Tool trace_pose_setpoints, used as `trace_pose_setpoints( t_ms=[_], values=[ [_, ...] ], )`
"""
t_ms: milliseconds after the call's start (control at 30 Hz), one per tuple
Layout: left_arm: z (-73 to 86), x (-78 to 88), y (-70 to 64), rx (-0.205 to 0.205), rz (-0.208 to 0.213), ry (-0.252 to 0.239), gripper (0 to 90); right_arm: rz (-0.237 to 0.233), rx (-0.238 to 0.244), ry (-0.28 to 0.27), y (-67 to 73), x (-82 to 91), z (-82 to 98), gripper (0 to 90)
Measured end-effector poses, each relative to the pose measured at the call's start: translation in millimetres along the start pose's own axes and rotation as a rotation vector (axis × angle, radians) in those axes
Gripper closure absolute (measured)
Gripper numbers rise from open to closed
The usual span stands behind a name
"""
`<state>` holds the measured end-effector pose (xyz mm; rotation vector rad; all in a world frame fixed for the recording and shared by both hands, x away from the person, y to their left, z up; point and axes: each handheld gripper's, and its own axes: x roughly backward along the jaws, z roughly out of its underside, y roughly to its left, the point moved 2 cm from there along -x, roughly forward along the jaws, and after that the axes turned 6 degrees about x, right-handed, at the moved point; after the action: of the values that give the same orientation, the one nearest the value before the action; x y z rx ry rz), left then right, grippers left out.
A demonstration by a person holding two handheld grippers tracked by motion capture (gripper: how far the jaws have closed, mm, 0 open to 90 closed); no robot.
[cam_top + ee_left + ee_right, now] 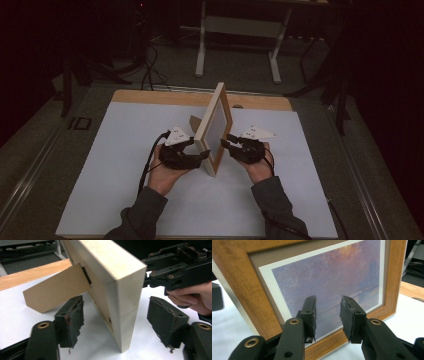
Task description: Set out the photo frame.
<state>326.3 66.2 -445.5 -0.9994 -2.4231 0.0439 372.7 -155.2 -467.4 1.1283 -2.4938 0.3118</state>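
A wooden picture frame [215, 125] stands upright on the white mat, propped from behind by its brown cardboard stand [55, 292]. It holds a purple-toned print [329, 277] under a white border. My left gripper [200, 152] is open at the frame's near lower corner. In the left gripper view its pads [72, 320] stand either side of the frame's pale edge [125, 302] with a gap on both sides. On the picture side, my right gripper [227, 145] is open. Its jaws [328, 312] point at the glass with nothing between them.
The white mat [125, 175] covers most of a wooden table, whose bare strip [165, 97] shows at the far edge. Beyond it, on the dark floor, are a white table's legs [200, 50] and black cables [150, 65].
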Motion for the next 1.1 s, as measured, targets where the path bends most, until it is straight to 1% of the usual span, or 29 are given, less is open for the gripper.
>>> trace_pose_setpoints(
  t_ms=[67,133,167,200,267,433,500,567,667,733,767,833,900,933,967,1100],
  values=[
    [-1.0,-2.7,-2.5,0.008,0.002,-0.011,38.8,0.002,-0.002,-0.003,-0.6,0.6,0.1,65.0],
    [-1.5,-4.1,-3.6,0.009,-0.002,-0.011,44.4,0.002,-0.003,-0.003,-0.9,1.0,0.2,65.0],
    [-1.6,-6.2,-5.4,0.011,-0.011,-0.012,44.4,0.003,-0.004,-0.003,-1.4,1.4,0.4,65.0],
    [-1.5,-7.3,-6.5,0.014,-0.012,-0.015,47.8,0.005,-0.002,-0.003,-2.5,2.2,0.7,65.0],
    [-1.0,-9.7,-8.6,0.015,-0.038,-0.017,51.9,0.008,-0.008,-0.006,-3.2,3.0,1.2,64.9],
    [2.1,-14.5,-10.7,0.037,-0.071,-0.011,56.5,0.014,-0.013,-0.006,-6.1,4.6,3.6,64.8],
    [3.0,-15.1,-10.9,0.043,-0.088,-0.014,60.1,0.015,-0.015,-0.003,-6.6,5.0,4.5,64.8],
    [3.7,-14.8,-10.5,0.067,-0.085,-0.024,62.1,0.015,-0.016,-0.004,-7.0,5.1,5.2,64.7],
    [4.6,-14.2,-11.7,0.064,-0.098,-0.028,62.9,0.016,-0.015,-0.001,-7.9,5.8,5.5,64.6],
    [4.2,-12.8,-9.4,0.075,-0.098,-0.023,64.2,0.02,-0.014,-0.001,-9.1,6.5,5.6,64.6],
    [3.9,-11.6,-7.0,0.085,-0.094,-0.019,65.5,0.02,-0.014,-0.002,-9.7,6.9,5.6,64.5],
    [3.9,-9.4,-1.3,0.105,-0.067,-0.011,66.5,0.025,-0.016,-0.001,-11.1,8.3,5.5,64.5],
    [3.9,-6.9,2.7,0.104,-0.05,0.0,66.8,0.029,-0.017,-0.002,-12.6,9.4,5.5,64.5],
    [3.9,-6.9,2.7,0.104,-0.05,0.0,67.0,0.029,-0.017,-0.002,-12.6,9.4,5.5,64.5],
    [3.7,-4.3,7.6,0.107,-0.024,0.013,67.0,0.032,-0.016,0.0,-13.5,10.1,5.7,64.5],
    [3.1,1.3,17.0,0.097,0.018,0.04,67.4,0.043,-0.02,0.003,-17.9,12.6,7.8,64.4]
  ],
)
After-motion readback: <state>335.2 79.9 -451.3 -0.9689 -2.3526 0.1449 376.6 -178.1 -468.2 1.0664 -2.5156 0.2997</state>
